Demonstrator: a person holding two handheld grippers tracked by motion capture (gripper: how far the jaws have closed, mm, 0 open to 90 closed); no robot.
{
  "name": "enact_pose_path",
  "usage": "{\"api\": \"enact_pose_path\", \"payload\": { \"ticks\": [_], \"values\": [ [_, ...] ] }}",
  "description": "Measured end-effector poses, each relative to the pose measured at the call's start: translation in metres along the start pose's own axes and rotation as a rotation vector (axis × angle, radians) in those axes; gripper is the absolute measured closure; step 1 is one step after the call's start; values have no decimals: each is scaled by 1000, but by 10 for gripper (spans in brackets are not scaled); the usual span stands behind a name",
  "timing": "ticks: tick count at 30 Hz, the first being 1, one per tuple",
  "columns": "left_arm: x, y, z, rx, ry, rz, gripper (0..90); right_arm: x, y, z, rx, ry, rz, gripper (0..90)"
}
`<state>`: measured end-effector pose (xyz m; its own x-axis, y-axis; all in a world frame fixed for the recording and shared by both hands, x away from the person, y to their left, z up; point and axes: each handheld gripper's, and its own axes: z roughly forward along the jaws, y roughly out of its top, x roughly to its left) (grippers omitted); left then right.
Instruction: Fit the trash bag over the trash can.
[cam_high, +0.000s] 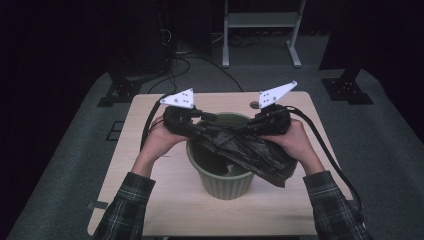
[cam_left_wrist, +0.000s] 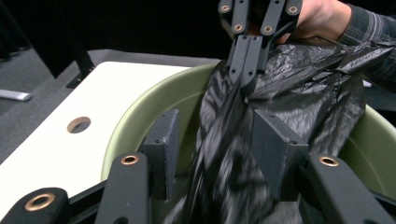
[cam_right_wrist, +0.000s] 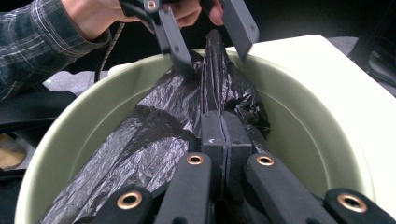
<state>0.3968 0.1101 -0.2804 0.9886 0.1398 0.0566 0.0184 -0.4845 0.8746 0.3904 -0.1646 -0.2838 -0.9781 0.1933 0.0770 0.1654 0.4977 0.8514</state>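
Pale wooden worktop (cam_high: 150, 200) with rounded corners, bare on all sides of the sage-green round plastic bin (cam_high: 222, 182) standing near its middle; widest free strip left of the bin, narrower strips in front and to the right. Small round hole (cam_high: 254, 105) in the worktop just behind the bin's far rim.

Crumpled black plastic bag (cam_high: 250, 150) draped across the bin's mouth, long axis running from the bin's rear-left rim to its front-right rim, lower end spilling over that front-right rim, part sagging inside.

Left hand-held gripper (cam_high: 200, 124) over the bin's rear-left rim, seen in the left gripper view with jaws parted and a fold of bag between the pads (cam_left_wrist: 275, 149), not pressed flat. Right hand-held gripper (cam_high: 250, 126) over the bin's rear-right rim, jaws clamped together on a pinch of the bag (cam_right_wrist: 219, 98). Both pointing inward toward each other above the bin.

Beyond the worktop's far edge, dark floor with black cables (cam_high: 185, 65) and a pale metal frame's legs (cam_high: 260, 30), well apart from the bin.
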Motion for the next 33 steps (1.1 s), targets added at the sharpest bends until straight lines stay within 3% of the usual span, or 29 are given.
{"api": "enact_pose_path", "payload": {
  "ticks": [2,5,6,9,12,14,16,18,19,22,26,30,33],
  "values": [
    [-1,3,6,30,-6,12,656,1,2,1,-2,4,-8,888],
    [-1,1,4,7,3,19,846,2,2,1,9,-7,-11,759],
    [0,0,2,-2,13,9,885,3,1,0,17,-24,-8,699],
    [3,-4,-7,-5,42,-11,891,3,-4,-9,20,-37,3,663],
    [6,-9,-14,-25,52,-38,891,2,-11,-20,8,-51,19,631],
    [6,-13,-15,-16,57,-44,891,1,-16,-26,3,-46,31,666],
    [6,-16,-15,-14,50,-49,891,1,-22,-30,8,-36,38,800],
    [5,-19,-12,-10,33,-52,887,2,-25,-32,3,-39,35,879],
    [4,-20,-10,-8,34,-49,856,2,-25,-32,5,-39,37,894],
    [2,-17,-7,-7,62,-48,618,0,-24,-32,3,-39,40,897],
    [1,-7,-10,-7,70,-21,497,-1,-19,-30,2,-34,37,898],
    [-2,4,-1,5,48,13,490,-3,-9,-24,3,-15,25,897],
    [-4,7,7,10,10,28,556,-2,0,-18,2,-2,15,897]
  ]
}}
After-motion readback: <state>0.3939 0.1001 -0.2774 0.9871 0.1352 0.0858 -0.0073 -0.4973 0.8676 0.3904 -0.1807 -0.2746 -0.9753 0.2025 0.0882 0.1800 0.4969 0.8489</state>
